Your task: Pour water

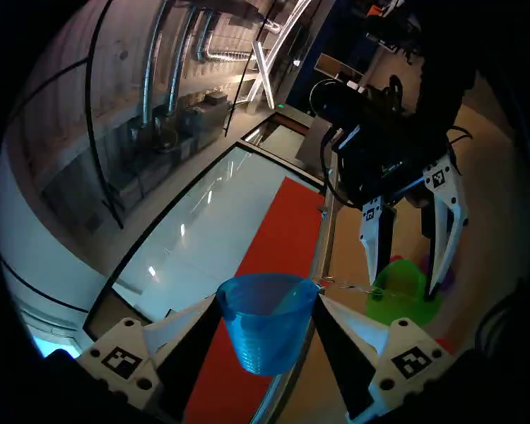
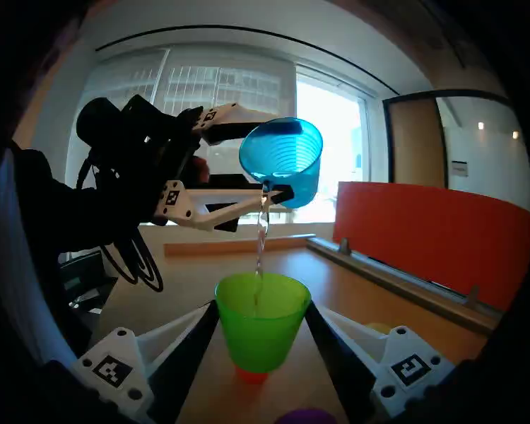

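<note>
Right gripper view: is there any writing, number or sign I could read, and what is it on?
Sign on the far wall: too small to read.
Square black-and-white markers: patterns, no letters.
No other text can be read.

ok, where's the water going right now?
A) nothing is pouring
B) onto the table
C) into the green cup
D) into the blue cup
C: in the right gripper view a thin stream runs from the tilted blue cup down into the green cup below it.
</note>
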Demonstrator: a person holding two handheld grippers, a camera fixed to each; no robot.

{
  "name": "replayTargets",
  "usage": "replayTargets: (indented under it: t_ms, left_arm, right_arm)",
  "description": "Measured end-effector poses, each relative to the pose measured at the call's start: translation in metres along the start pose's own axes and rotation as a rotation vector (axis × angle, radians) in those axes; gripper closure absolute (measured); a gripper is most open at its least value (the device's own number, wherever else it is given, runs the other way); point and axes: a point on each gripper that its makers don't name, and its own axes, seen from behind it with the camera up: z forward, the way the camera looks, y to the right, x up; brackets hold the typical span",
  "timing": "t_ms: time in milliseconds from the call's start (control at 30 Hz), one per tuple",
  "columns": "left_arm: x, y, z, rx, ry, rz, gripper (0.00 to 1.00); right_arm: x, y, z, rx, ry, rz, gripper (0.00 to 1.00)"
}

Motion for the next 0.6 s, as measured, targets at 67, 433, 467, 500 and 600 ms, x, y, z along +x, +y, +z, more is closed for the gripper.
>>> replayTargets:
  t_ms: [67,433,467,500,600]
  left_arm:
    - [0.0004,-0.0003,0.0001,0.001,0.001,0.004,0.14]
    - [0.003,-0.0029,-0.0002,0.01,0.006,0.034,0.13]
    - [0.0031,-0.0028,-0.0002,0.011,0.006,0.037,0.13]
    - [0.0031,-0.0027,-0.0003,0.011,0.006,0.039,0.13]
    - [0.0026,-0.0027,-0.0007,0.013,0.006,0.042,0.13]
  right_arm:
    - [0.0004,0.0001,-0.0002,0.0,0.001,0.0,0.08]
    - [0.0003,-0.0003,-0.0009,-0.002,0.003,-0.005,0.09]
    - [0.0005,-0.0003,-0.0009,-0.003,0.005,-0.005,0.09]
    - [0.0006,-0.0002,-0.0009,-0.003,0.006,-0.006,0.09]
    - [0.0009,0.0001,-0.0007,-0.004,0.007,-0.005,0.09]
